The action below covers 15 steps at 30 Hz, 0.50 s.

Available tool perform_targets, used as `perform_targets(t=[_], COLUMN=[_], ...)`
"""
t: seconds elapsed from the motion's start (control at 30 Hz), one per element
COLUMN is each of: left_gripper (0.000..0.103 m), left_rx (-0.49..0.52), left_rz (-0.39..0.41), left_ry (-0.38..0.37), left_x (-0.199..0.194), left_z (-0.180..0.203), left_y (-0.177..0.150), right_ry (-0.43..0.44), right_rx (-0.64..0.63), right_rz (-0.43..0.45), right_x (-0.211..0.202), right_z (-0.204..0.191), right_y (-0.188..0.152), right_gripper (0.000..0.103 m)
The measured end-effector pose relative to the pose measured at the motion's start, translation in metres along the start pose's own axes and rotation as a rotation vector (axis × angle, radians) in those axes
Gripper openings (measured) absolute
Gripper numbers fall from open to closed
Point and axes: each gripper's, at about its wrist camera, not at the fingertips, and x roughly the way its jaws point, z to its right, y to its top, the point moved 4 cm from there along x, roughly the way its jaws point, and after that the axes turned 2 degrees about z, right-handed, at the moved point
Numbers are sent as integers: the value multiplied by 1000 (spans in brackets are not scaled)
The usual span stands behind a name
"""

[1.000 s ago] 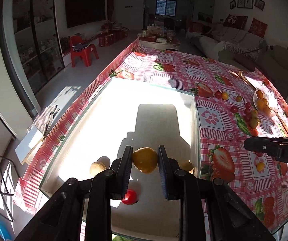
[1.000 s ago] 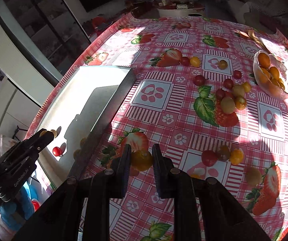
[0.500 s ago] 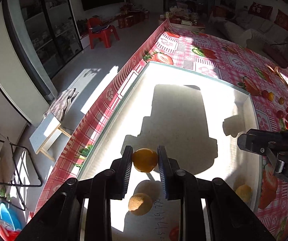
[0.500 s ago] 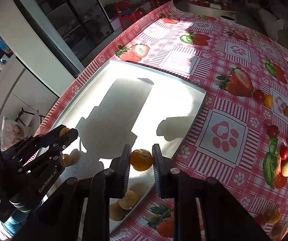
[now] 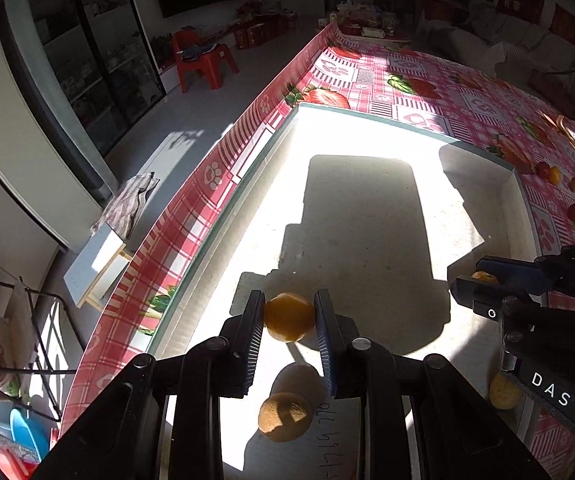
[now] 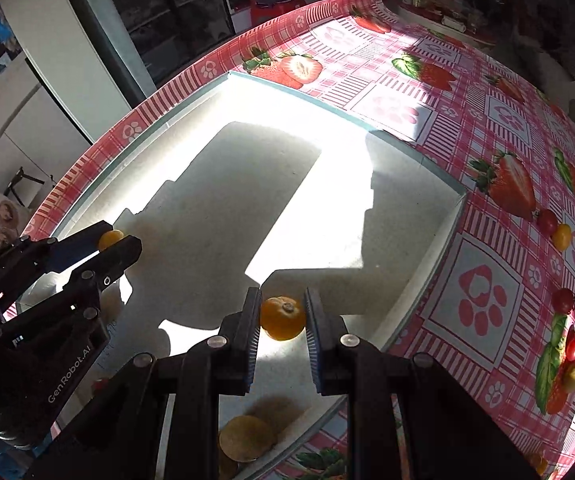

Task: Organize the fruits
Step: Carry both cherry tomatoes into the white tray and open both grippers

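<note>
My left gripper (image 5: 289,316) is shut on a small orange fruit (image 5: 288,317) and holds it low over the near left part of the white tray (image 5: 367,128). My right gripper (image 6: 283,318) is shut on a small orange with a stem dimple (image 6: 282,318), over the tray's near right part. Each gripper shows in the other view: the right one (image 5: 475,284), the left one (image 6: 117,244). A brown round fruit (image 5: 284,416) lies in the tray below the left fingers, and another brown fruit (image 6: 246,438) below the right ones.
The tray sits on a pink strawberry-print tablecloth (image 6: 487,280). Several cherry tomatoes and small yellow fruits (image 6: 563,236) lie loose on the cloth at the right. The table's left edge (image 5: 191,232) drops to the floor. A red fruit (image 6: 101,385) lies near the left gripper.
Both grippers have moved forward over the tray with their fruits still held. The right one has come from the tray's rim further inside.
</note>
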Motion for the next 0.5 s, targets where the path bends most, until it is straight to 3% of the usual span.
perform_targets(t=[0.1,0.13,0.2,0.5], left_gripper=[30,51,69,70], left_rx=[-11,-15,-24,-50], left_rz=[-3,-1,15,35], left_ry=[-12,-9,38,-6], left_x=[3,2,0,-16], left_z=[0,-1,-6,-10], left_y=[-1,-2,-2,-6], right_ry=[3,-3,-12,-12], right_rx=[-20,-23,-27,16], right_rz=[-3,-4,5,92], right_x=[0,-1,-3,-34], right_z=[-4,-5,-7,5], right_y=[0,0,1,1], right_gripper=[35,49,57,81])
